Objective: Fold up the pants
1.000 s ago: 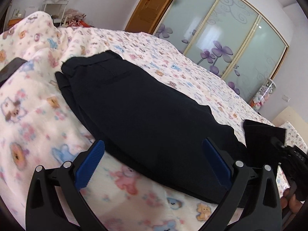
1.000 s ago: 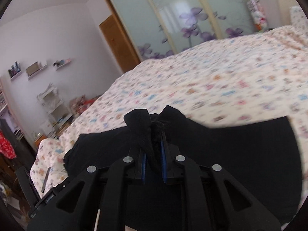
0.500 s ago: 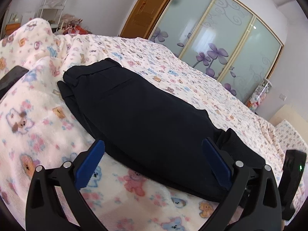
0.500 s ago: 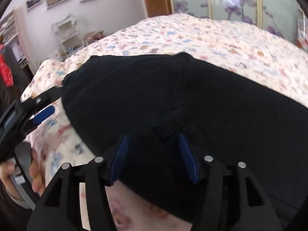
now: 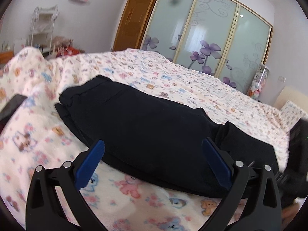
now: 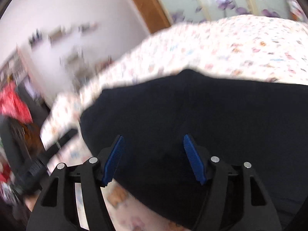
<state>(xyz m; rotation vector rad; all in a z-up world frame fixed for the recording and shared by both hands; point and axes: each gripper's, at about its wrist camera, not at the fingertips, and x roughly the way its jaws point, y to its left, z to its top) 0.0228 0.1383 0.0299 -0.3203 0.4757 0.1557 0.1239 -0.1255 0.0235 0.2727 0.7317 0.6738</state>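
Note:
The black pants (image 5: 146, 127) lie folded lengthwise on the bed, waistband at the far left, leg ends at the right. My left gripper (image 5: 153, 150) is open and empty, hovering just in front of the pants' near edge. In the right wrist view the pants (image 6: 211, 119) fill the middle, blurred by motion. My right gripper (image 6: 153, 142) is open, its blue pads (image 6: 113, 159) apart over the near edge of the cloth, holding nothing.
The bed carries a cream blanket with teddy-bear print (image 5: 173, 80). A dark phone-like slab (image 5: 11, 105) lies at the left edge. A glass wardrobe with purple flowers (image 5: 207, 34) and a wooden door (image 5: 132, 21) stand behind. The right gripper's body (image 5: 296, 154) shows at the far right.
My right gripper has let go of the pants' leg end it carried over, opened wide and drawn back. The left gripper stayed open and tilted up a little.

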